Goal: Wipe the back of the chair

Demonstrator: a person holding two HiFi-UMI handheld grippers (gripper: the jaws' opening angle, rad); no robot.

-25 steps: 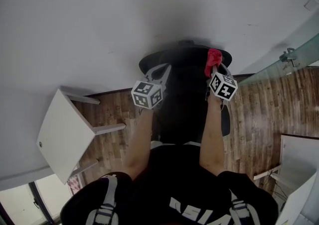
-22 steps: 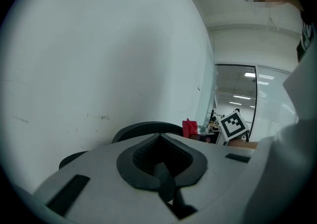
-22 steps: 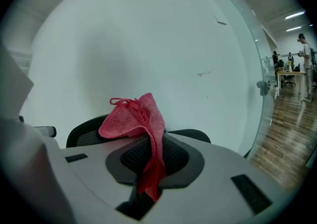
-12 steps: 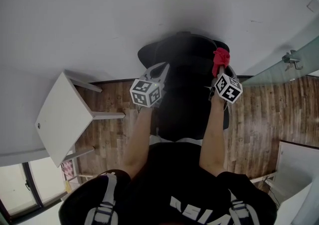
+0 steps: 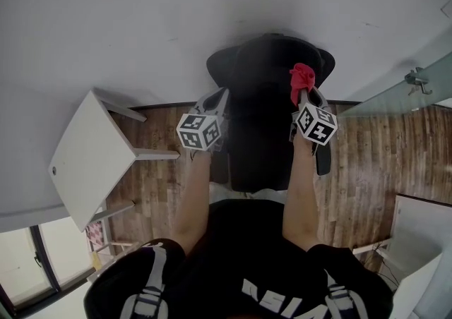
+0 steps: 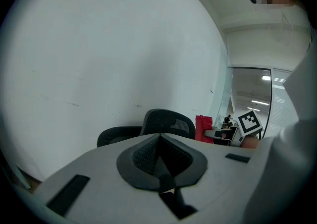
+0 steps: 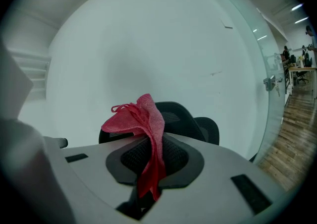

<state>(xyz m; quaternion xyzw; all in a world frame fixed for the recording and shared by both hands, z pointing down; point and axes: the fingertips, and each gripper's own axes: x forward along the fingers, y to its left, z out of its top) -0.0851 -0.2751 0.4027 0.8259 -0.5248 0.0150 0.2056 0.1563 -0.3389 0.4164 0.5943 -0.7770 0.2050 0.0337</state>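
Note:
A black mesh office chair (image 5: 265, 92) stands against the white wall with its back toward me. My right gripper (image 5: 305, 92) is shut on a red cloth (image 5: 304, 77), which sits at the right side of the chair back's top. In the right gripper view the red cloth (image 7: 141, 119) bunches up out of the shut jaws of my right gripper (image 7: 153, 141), with the chair (image 7: 190, 119) behind it. My left gripper (image 5: 217, 99) hovers at the chair back's left edge. In the left gripper view my left gripper (image 6: 159, 139) is shut and holds nothing; beyond it are the chair (image 6: 166, 121) and the cloth (image 6: 203, 128).
A white table (image 5: 85, 162) stands on the wood floor to the left of the chair. A glass partition with a metal handle (image 5: 417, 79) runs along the right. White furniture (image 5: 424, 226) sits at the lower right. The wall is close behind the chair.
The right gripper with the cloth swung right, then back left along the top of the chair back. The left gripper drifted slightly left. The chair now shows higher in the head view.

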